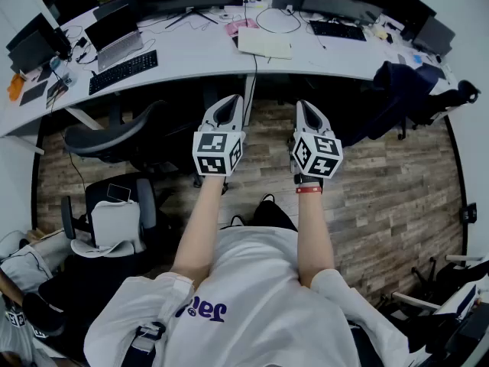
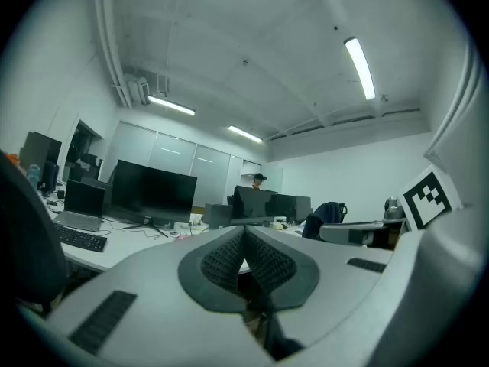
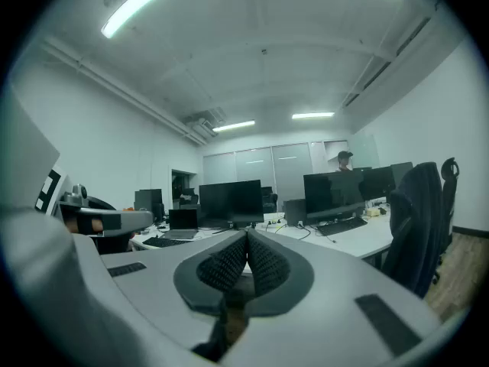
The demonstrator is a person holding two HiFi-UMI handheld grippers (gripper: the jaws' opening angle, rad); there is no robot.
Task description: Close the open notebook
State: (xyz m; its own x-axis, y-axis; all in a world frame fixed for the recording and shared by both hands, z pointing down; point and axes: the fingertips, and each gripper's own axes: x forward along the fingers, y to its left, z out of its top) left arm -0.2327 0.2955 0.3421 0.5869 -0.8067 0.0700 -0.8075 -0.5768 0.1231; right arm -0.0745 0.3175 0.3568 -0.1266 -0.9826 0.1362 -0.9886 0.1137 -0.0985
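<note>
Black chair (image 1: 107, 138) flanks left gripper (image 1: 228, 102) and right gripper (image 1: 308, 105), jaws pressed together, notebook (image 1: 264, 43) beyond.

The only lettering is a short purple print (image 1: 205, 309) on the person's white T-shirt (image 1: 263, 281), nearest the camera in the head view. It shows upside down as a few rounded letters, too distorted to read surely. The cube (image 1: 218, 153) of the left gripper (image 1: 229, 104) and the cube (image 1: 317, 157) of the right gripper (image 1: 309, 107) bear black-and-white square code markers, patterns with no letters or numbers. One such marker (image 2: 428, 197) shows at the right of the left gripper view, another marker (image 3: 47, 190) at the left of the right gripper view.
</note>
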